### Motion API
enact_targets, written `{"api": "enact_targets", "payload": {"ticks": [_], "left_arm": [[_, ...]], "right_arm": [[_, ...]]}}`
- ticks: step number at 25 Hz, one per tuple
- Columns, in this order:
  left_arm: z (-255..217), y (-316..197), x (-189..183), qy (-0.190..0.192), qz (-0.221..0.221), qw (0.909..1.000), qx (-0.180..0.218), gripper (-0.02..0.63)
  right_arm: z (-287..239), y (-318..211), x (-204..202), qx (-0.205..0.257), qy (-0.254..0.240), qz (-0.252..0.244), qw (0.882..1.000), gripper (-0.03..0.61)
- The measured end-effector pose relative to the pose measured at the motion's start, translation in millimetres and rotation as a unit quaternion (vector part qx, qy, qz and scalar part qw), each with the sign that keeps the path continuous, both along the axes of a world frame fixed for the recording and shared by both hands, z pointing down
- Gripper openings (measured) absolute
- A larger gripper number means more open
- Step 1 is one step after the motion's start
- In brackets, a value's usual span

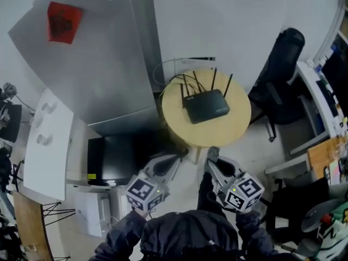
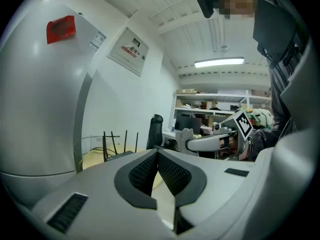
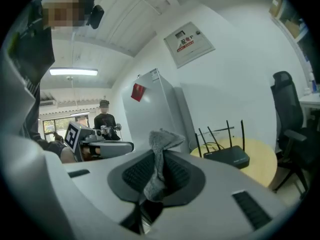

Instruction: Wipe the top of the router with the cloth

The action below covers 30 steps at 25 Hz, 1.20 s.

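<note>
A black router (image 1: 206, 106) with several upright antennas rests on a small round yellow table (image 1: 228, 132). Both grippers hover just short of the table's near edge. My right gripper (image 1: 213, 153) is shut on a grey cloth (image 3: 159, 161), which sticks up crumpled between the pads; the router (image 3: 227, 156) lies ahead and to the right of it. My left gripper (image 1: 181, 153) is shut with nothing between its pads (image 2: 142, 174). In the left gripper view the router (image 2: 116, 155) shows ahead left, and the right gripper (image 2: 186, 136) with the cloth crosses at the right.
A tall grey fridge (image 1: 98, 64) with a red sticker stands left of the table, a black unit (image 1: 117, 156) below it. A black office chair (image 1: 283, 75) and a cluttered desk (image 1: 321, 97) are at the right. Cables (image 1: 168, 72) trail behind the router. Another person (image 3: 104, 118) stands far behind.
</note>
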<state>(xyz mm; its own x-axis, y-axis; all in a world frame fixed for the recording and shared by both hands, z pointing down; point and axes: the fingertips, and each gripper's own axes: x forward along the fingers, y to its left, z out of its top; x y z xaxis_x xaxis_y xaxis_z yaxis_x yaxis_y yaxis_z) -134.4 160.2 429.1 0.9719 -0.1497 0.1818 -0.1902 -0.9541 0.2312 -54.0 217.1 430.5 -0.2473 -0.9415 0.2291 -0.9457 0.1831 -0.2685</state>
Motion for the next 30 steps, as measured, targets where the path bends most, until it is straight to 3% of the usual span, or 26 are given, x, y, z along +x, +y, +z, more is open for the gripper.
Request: {"api": "enact_targets", "payload": {"ticks": [6,11,21,30], "left_arm": [[15.5,-86.1,112.9,-0.024,-0.054,0.9982,0.000,-0.006],[27.5,-142.0,175.3,-0.046,-0.079,0.9958,-0.004,-0.006],[74.7,-228.4,189.4,-0.078,-0.127,0.9887,-0.012,-0.008],[111.2,-269.0,183.5,-0.102,-0.131,0.9857,-0.029,-0.008]], "right_arm": [[21.0,-94.1,110.7,-0.030,0.001,-0.062,0.998,0.072],[54.7,-169.9,161.0,-0.069,0.039,-0.134,0.988,0.072],[149.2,-286.9,181.7,-0.152,0.108,-0.233,0.955,0.072],[232.2,-353.6,168.1,-0.237,0.180,-0.305,0.904,0.072]]}}
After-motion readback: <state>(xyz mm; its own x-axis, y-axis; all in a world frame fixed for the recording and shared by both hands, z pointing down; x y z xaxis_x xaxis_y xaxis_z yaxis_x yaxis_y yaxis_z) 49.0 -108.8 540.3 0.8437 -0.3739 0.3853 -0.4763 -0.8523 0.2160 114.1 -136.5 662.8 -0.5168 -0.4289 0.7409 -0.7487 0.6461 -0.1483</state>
